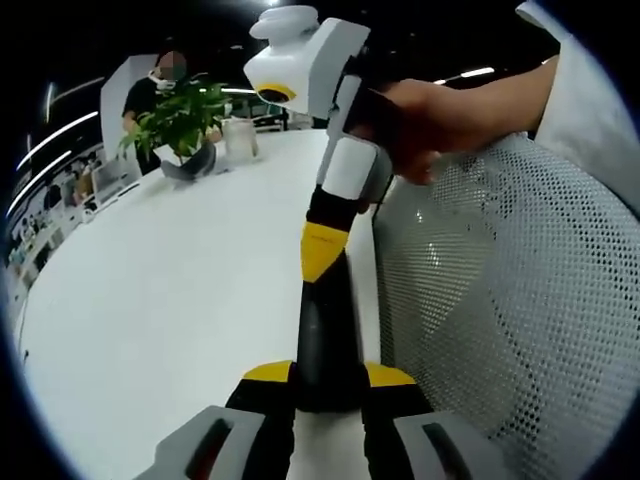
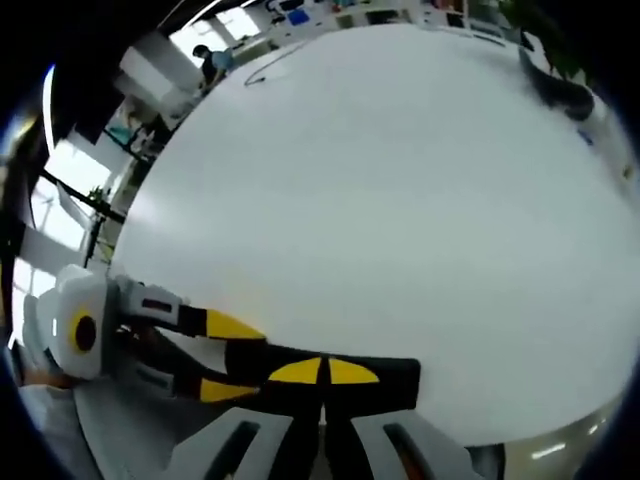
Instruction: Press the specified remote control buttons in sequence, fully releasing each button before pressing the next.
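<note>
My left gripper (image 1: 328, 398) has its yellow-tipped jaws on either side of the right gripper (image 1: 326, 345), with no gap showing between them. A hand (image 1: 440, 110) holds the right gripper, which comes down from the top with its black and yellow jaws together. In the right gripper view my right gripper (image 2: 323, 372) is shut, its two yellow tips touching. The left gripper (image 2: 395, 383) reaches in from the lower left, one finger on each side of those tips. Both hover over a white table (image 2: 380, 180). No remote control is in sight.
A potted green plant (image 1: 185, 120) and a glass jar (image 1: 240, 138) stand at the table's far end, with a person (image 1: 150, 95) behind them. A white mesh chair back (image 1: 500, 300) rises at the right. A white sleeve (image 1: 590, 90) covers the arm.
</note>
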The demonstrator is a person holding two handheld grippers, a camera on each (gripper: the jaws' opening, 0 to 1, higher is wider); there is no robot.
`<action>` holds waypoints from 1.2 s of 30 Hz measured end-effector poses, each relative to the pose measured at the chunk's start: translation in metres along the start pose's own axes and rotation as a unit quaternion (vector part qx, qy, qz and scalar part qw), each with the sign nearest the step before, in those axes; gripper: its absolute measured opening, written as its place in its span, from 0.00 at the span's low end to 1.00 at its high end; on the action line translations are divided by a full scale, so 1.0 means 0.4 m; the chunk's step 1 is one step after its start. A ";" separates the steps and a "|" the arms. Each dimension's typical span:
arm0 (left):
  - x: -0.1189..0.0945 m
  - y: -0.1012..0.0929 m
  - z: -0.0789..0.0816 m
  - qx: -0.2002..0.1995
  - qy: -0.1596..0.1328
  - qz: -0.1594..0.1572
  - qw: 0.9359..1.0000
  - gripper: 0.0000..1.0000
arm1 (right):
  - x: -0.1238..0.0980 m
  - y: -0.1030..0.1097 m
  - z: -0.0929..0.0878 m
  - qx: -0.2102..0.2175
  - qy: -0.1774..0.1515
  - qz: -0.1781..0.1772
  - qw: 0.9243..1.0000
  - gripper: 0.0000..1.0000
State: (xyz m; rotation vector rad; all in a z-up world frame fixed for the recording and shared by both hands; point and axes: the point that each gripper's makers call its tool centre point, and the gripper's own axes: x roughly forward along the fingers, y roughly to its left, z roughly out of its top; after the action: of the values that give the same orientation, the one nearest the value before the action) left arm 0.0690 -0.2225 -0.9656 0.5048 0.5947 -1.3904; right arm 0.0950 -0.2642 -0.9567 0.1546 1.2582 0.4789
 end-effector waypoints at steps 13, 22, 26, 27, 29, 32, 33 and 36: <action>0.000 -0.007 0.002 -0.004 -0.001 -0.007 1.000 0.24 | 0.009 0.016 -0.014 -0.025 0.011 0.007 1.000 0.00; 0.002 -0.008 0.004 -0.006 -0.003 -0.007 1.000 0.24 | 0.011 0.013 -0.014 -0.013 0.007 0.011 1.000 0.00; 0.003 -0.010 0.003 -0.003 0.000 -0.007 1.000 0.24 | 0.012 0.013 -0.015 -0.022 0.003 0.005 1.000 0.00; 0.003 -0.009 0.003 -0.002 0.000 -0.006 1.000 0.24 | 0.013 0.013 -0.014 -0.023 0.003 0.004 1.000 0.00; 0.003 -0.009 0.003 -0.002 0.001 -0.006 1.000 0.24 | 0.014 0.011 -0.013 -0.026 0.001 0.003 1.000 0.00; 0.004 -0.009 0.003 -0.006 0.000 -0.007 1.000 0.24 | 0.014 0.011 -0.012 -0.030 -0.003 0.000 1.000 0.00; 0.004 -0.009 0.004 -0.008 -0.001 -0.007 1.000 0.24 | 0.015 0.010 -0.011 -0.031 -0.004 -0.001 0.999 0.00; 0.003 -0.009 0.006 -0.011 -0.002 -0.007 1.000 0.24 | 0.015 0.009 -0.010 -0.035 -0.005 -0.003 0.999 0.00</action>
State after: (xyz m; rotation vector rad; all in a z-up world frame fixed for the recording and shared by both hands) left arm 0.0655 -0.2254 -0.9645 0.4811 0.6114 -1.3966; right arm 0.0918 -0.2591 -0.9620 0.0945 1.2297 0.5149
